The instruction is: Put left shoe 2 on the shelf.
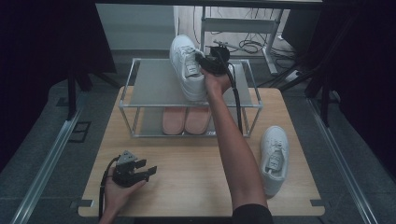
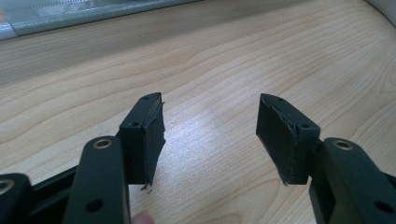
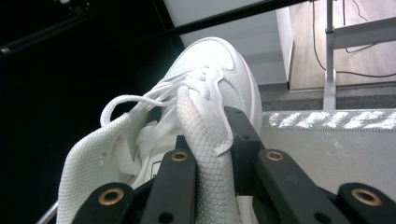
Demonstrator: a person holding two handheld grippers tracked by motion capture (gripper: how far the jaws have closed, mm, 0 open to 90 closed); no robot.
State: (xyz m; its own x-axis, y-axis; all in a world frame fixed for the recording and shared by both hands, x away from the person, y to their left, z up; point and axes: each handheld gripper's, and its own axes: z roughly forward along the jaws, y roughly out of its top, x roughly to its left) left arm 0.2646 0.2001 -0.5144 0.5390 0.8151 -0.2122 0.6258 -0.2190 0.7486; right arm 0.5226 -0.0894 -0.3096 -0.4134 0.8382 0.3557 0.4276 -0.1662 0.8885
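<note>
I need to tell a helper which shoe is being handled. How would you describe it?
Find the metal-framed shoe rack at the wooden table's far side. On its top shelf is a white sneaker, pinched by the right gripper; its twin lies untouched on the table.

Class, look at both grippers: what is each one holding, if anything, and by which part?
The right gripper clamps the white sneaker by the padded side wall of its opening, over the rack's top shelf. The left gripper is open, holding nothing.

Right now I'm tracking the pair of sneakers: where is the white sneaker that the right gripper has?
In the high view the held white sneaker sits on the top shelf of the metal rack, right of centre, above the pink slippers, pinched by the right gripper.
</note>
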